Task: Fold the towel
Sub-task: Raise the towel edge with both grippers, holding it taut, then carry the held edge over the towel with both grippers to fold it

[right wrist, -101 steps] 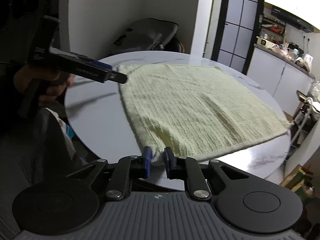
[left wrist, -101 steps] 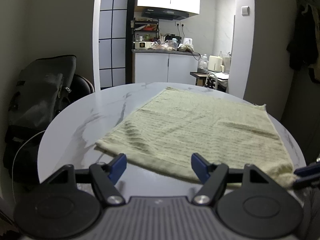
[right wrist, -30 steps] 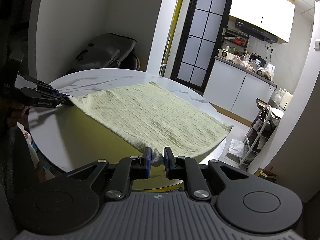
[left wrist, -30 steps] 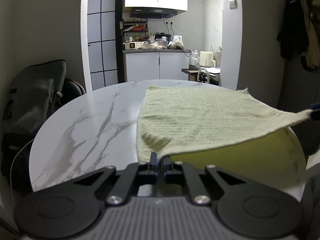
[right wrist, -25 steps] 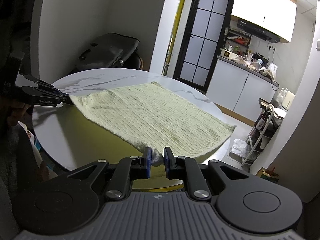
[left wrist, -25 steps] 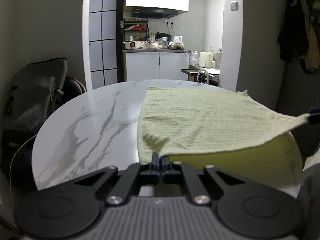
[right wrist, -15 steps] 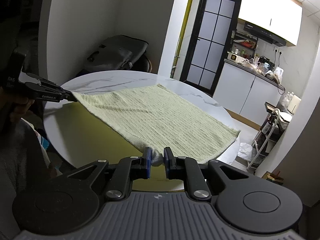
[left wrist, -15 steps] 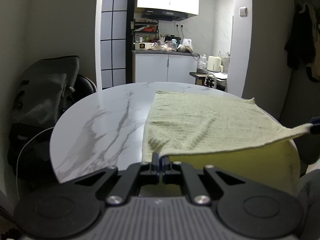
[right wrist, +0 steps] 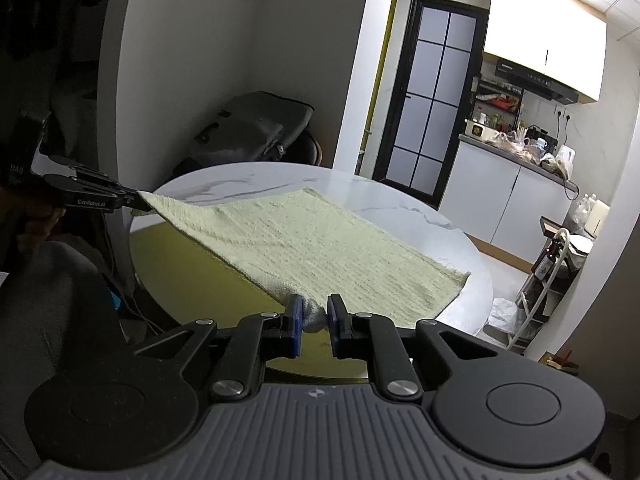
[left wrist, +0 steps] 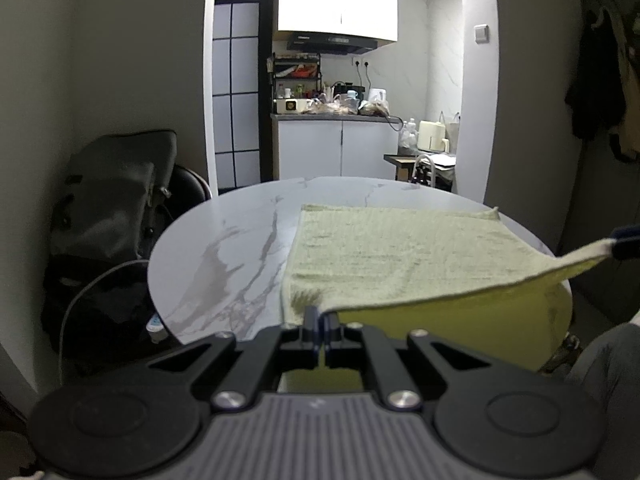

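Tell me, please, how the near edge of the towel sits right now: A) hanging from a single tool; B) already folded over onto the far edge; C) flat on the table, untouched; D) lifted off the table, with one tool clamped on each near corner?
D: the left tool and the right tool each pinch a near corner of the towel, holding that edge above the table while the far edge rests on it.
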